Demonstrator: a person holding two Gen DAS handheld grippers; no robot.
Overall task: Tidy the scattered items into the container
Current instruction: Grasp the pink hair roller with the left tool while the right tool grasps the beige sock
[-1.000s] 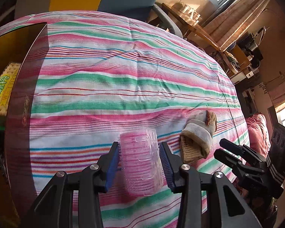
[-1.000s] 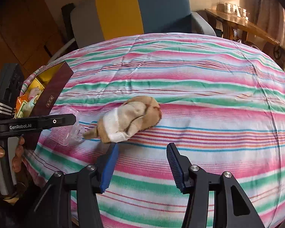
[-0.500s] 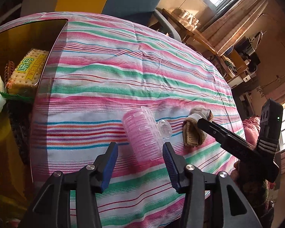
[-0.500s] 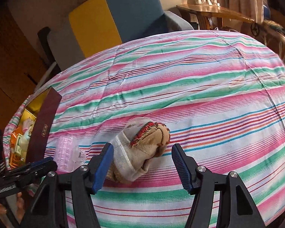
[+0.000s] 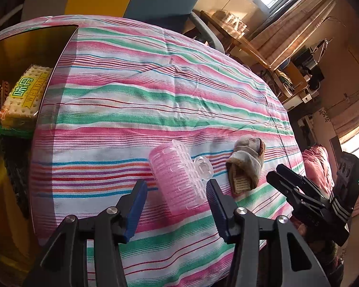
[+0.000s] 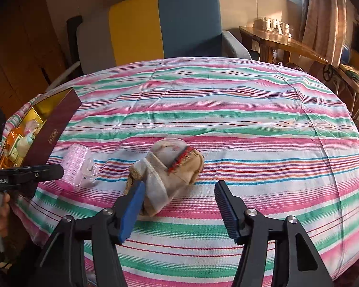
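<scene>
A pink plastic hair roller with a clear clip lies on the striped tablecloth, partly between the tips of my open left gripper; it also shows in the right wrist view. A rolled beige sock lies just ahead of my open right gripper, against its left finger; in the left wrist view the sock is right of the roller. The dark red box with a gold inside stands at the table's left edge and holds a biscuit pack and other items.
The round table carries a pink, green and white striped cloth. A yellow and blue armchair stands behind it. A wooden side table with glass jars is at the back right.
The left gripper has pulled back from the roller, which now lies on the cloth near its fingertips. The right gripper has moved closer to the sock. Both stay open.
</scene>
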